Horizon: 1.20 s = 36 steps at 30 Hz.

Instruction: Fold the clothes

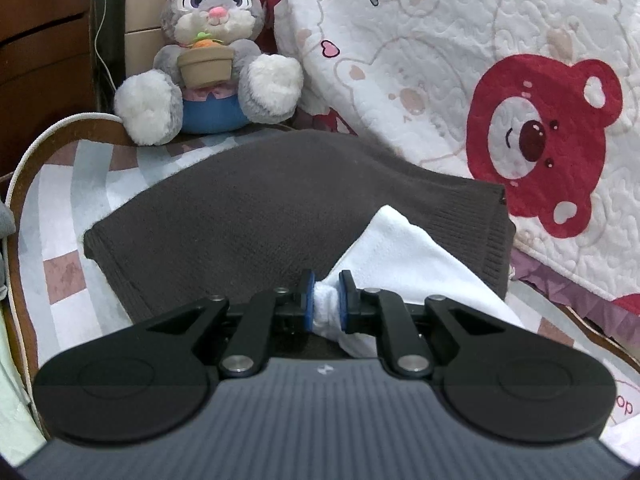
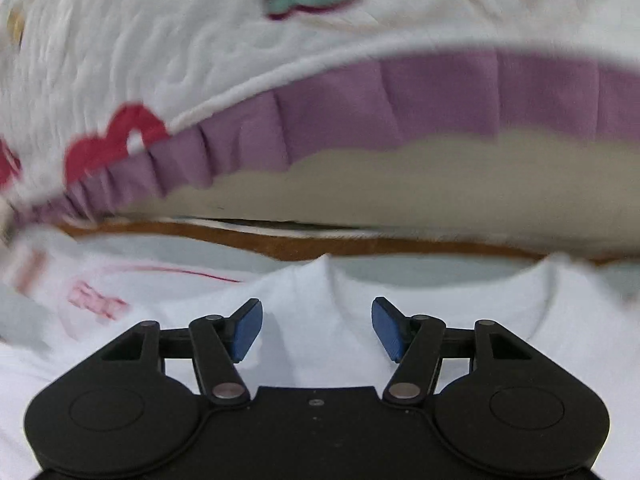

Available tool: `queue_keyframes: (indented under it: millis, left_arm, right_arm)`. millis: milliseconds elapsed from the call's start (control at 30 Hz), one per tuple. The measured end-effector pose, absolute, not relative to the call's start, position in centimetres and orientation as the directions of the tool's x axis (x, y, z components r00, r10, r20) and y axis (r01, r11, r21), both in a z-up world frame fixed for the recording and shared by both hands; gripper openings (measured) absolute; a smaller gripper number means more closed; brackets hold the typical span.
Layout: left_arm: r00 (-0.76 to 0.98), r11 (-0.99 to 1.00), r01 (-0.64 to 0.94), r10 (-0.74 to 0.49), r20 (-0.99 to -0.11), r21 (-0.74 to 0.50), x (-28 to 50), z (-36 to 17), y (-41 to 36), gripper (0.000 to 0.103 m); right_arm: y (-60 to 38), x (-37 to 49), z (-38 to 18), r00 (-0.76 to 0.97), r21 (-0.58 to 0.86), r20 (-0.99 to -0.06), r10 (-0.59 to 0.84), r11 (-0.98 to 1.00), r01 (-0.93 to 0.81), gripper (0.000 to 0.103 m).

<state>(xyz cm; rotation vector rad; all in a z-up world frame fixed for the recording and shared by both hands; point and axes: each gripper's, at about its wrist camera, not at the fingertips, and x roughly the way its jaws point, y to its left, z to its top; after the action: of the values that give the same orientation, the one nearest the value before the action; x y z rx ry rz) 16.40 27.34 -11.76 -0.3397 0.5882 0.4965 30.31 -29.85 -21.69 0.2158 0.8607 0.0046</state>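
A white garment (image 1: 404,248) lies bunched across a dark brown knit sweater (image 1: 256,208) on a bed, a gathered fold of it pinched between the blue pads of the left hand-held gripper (image 1: 327,300), whose jaws are pressed tight on the cloth. The brown sweater is spread flat over a checked bedsheet (image 1: 60,216) of pale blue, white and pink squares, reaching toward the bed's far edge. Beyond it, a grey plush rabbit (image 1: 208,52) holding a toy flowerpot sits at the bed's far left corner, beside a white quilt (image 1: 460,60) printed with red bears that is heaped along the bed's right side. In the right wrist view, the right hand-held gripper (image 2: 317,328) hovers with its jaws spread wide and nothing between them, just above white cloth (image 2: 312,320) bearing faint red print at the left. Ahead of it, blurred, the quilt's purple ruffle (image 2: 360,100) overhangs a brown edge (image 2: 320,246).
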Motion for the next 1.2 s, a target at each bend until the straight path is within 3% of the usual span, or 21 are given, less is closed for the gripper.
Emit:
queue_keyframes:
  millis: [100, 167, 200, 233, 267, 367, 467, 633, 700, 767, 800, 967, 1167, 1200]
  left_arm:
    - [0.721, 0.807, -0.556, 0.350, -0.598, -0.199, 16.6, -12.3, 27.5, 0.013]
    - [0.714, 0.813, -0.560, 0.378, -0.590, -0.157, 16.8, -12.2, 26.8, 0.012]
    - [0.712, 0.817, -0.560, 0.391, -0.583, -0.136, 16.9, -12.1, 26.5, 0.012]
    - [0.711, 0.820, -0.560, 0.404, -0.576, -0.116, 16.9, -12.0, 26.2, 0.011]
    - [0.710, 0.823, -0.560, 0.417, -0.568, -0.096, 17.0, -12.0, 25.9, 0.011]
    - [0.722, 0.825, -0.555, 0.415, -0.554, -0.105, 16.9, -11.9, 26.0, 0.010]
    - [0.720, 0.815, -0.568, 0.424, -0.549, -0.117, 17.0, -12.1, 26.2, 0.010]
    - [0.701, 0.812, -0.581, 0.469, -0.537, -0.050, 17.8, -12.2, 24.7, 0.014]
    - [0.724, 0.836, -0.546, 0.441, -0.531, -0.050, 17.9, -11.3, 23.1, 0.021]
    - [0.745, 0.858, -0.510, 0.413, -0.524, -0.050, 18.0, -10.5, 21.5, 0.053]
    - [0.755, 0.869, -0.492, 0.398, -0.520, -0.049, 18.1, -10.1, 20.7, 0.054]
    - [0.802, 0.916, -0.398, 0.323, -0.503, -0.047, 18.4, -7.9, 16.7, 0.058]
    - [0.846, 0.959, -0.279, 0.226, -0.482, -0.041, 18.8, -5.4, 11.8, 0.061]
    - [0.856, 0.976, -0.214, 0.163, -0.491, -0.048, 18.8, -5.2, 9.7, 0.061]
  right_arm:
    - [-30.8, 31.6, -22.8, 0.620, 0.337, -0.751, 0.228, 0.939, 0.063, 0.066]
    - [-30.0, 33.0, -23.1, 0.640, 0.270, -0.746, 0.184, 0.962, 0.038, 0.067]
    - [-29.2, 33.6, -23.1, 0.642, 0.210, -0.749, 0.164, 0.978, -0.005, 0.062]
    - [-28.5, 34.2, -23.1, 0.644, 0.148, -0.751, 0.145, 0.988, -0.049, 0.027]
    - [-27.4, 34.8, -23.0, 0.643, 0.057, -0.758, 0.110, 0.993, -0.102, 0.017]
    - [-26.8, 34.8, -21.9, 0.699, -0.029, -0.712, 0.065, 0.992, -0.122, 0.014]
    - [-26.8, 34.5, -20.9, 0.760, -0.104, -0.649, 0.008, 0.990, -0.099, 0.014]
    - [-26.1, 36.4, -22.6, 0.694, -0.122, -0.720, -0.005, 0.985, -0.119, 0.018]
    - [-26.1, 35.8, -22.1, 0.710, -0.087, -0.704, -0.017, 0.994, -0.063, 0.026]
    - [-26.2, 35.1, -21.5, 0.726, -0.049, -0.688, -0.030, 0.999, -0.005, 0.056]
    - [-26.5, 34.2, -20.9, 0.742, -0.001, -0.669, -0.024, 0.999, 0.032, 0.060]
    - [-31.2, 27.6, -18.0, 0.787, 0.230, -0.617, 0.021, 0.961, 0.155, 0.060]
    - [-40.5, 18.1, -15.4, 0.766, 0.240, -0.630, -0.128, 0.906, 0.349, 0.062]
    - [-42.0, 16.2, -15.0, 0.763, 0.230, -0.628, -0.154, 0.900, 0.371, 0.062]
